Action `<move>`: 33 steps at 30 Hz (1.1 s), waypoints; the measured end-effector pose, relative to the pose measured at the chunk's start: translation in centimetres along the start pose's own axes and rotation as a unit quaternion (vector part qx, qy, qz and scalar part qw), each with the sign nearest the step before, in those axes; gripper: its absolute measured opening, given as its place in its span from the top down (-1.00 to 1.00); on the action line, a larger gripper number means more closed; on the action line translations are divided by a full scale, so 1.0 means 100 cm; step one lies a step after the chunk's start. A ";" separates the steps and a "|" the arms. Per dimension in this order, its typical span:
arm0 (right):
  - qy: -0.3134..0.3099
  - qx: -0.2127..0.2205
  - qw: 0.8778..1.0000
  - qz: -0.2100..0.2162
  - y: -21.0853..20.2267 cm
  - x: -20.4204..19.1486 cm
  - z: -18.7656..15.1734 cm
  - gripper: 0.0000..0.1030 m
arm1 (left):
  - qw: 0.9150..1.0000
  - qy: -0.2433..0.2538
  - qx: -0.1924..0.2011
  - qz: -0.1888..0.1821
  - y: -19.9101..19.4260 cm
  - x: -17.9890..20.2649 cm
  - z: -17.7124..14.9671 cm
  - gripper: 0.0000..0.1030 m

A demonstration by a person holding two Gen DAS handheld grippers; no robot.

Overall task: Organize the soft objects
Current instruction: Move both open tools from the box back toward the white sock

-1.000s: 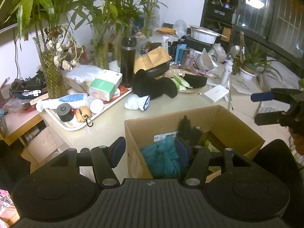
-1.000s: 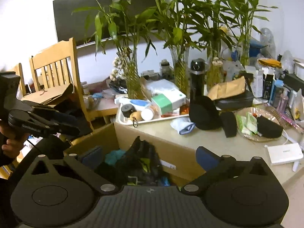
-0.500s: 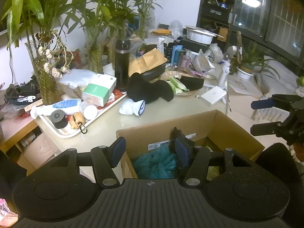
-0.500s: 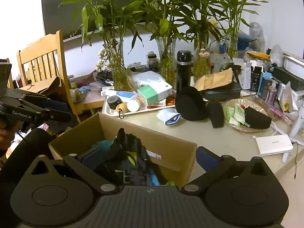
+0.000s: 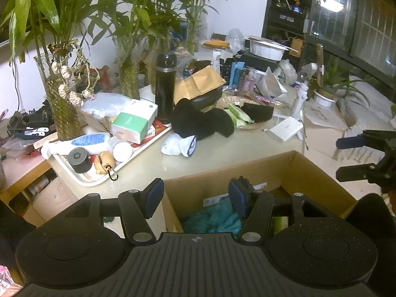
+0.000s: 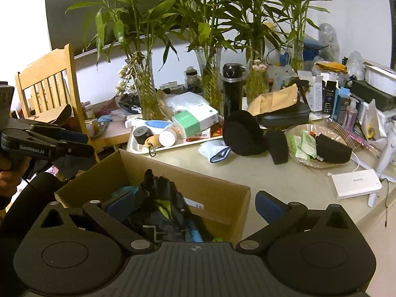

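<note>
An open cardboard box [image 5: 247,170] [image 6: 193,180] stands against the table's front edge. A teal fluffy cloth [image 5: 212,220] and a black-and-yellow garment [image 6: 160,208] lie in it. My left gripper [image 5: 195,196] hovers over the box's left end, open and empty; the right wrist view shows it at the left [image 6: 84,143]. My right gripper [image 6: 195,205] hangs over the box, open wide, with the garment below it. On the table lie a white sock with blue trim [image 5: 179,144] [image 6: 215,151], a black soft heap [image 5: 200,121] [image 6: 245,133] and a black pad [image 6: 278,146].
A white tray [image 5: 81,180] of bottles and a green-white carton [image 5: 135,121] sits left of the sock. Glass vases of bamboo [image 5: 61,106], a black flask [image 5: 165,84], a basket [image 6: 309,163] and a white flat box [image 5: 285,128] crowd the table. A wooden chair [image 6: 49,91] stands at the left.
The left gripper has drifted a little, so the box sits lower and nearer in its view. The right view has tipped slightly and shows more of the box. Neither gripper's jaws have changed.
</note>
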State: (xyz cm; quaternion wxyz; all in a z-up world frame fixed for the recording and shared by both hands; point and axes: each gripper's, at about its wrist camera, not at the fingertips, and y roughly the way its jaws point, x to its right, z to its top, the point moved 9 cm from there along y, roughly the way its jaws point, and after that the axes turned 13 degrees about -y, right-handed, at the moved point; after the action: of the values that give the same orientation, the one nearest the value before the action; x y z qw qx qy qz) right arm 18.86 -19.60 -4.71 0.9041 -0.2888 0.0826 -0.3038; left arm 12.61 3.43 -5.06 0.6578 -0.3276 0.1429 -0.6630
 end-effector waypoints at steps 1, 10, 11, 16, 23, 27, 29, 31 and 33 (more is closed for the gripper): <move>0.001 0.001 1.000 -0.001 0.001 0.001 0.000 -1.00 | 1.000 -0.002 0.002 0.001 0.001 -0.002 0.001 -0.11; 0.021 0.006 1.000 -0.011 0.012 0.018 0.000 -1.00 | 1.000 -0.009 0.010 0.006 0.015 -0.017 0.012 -0.11; 0.025 0.006 1.000 -0.012 0.014 0.022 0.000 -1.00 | 1.000 -0.008 0.011 0.006 0.017 -0.017 0.013 -0.11; 0.037 0.005 0.999 -0.023 0.023 0.033 -0.002 -1.00 | 1.000 0.005 0.016 0.011 0.026 -0.020 0.015 -0.12; 0.048 0.004 0.998 -0.032 0.034 0.044 -0.004 -1.00 | 1.000 -0.002 0.024 0.011 0.038 -0.029 0.021 -0.34; 0.054 0.005 0.998 -0.038 0.042 0.051 -0.005 -1.00 | 1.000 -0.004 0.026 0.013 0.047 -0.034 0.025 -0.35; 0.061 0.007 0.997 -0.042 0.045 0.056 -0.005 -1.00 | 0.999 -0.009 0.028 0.012 0.052 -0.037 0.028 -0.35; 0.067 0.008 0.997 -0.043 0.048 0.060 -0.004 -1.00 | 0.999 -0.013 0.030 0.009 0.055 -0.039 0.033 -0.35; 0.073 0.009 0.996 -0.046 0.050 0.064 -0.003 -1.00 | 0.999 -0.015 0.033 0.004 0.060 -0.040 0.036 -0.35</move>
State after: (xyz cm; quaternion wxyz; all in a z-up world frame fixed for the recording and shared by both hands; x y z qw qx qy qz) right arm 26.42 -20.34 -7.64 0.8833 -0.2611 0.1319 -0.3663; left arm 19.21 7.65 -7.04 0.6732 -0.3151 0.1125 -0.6594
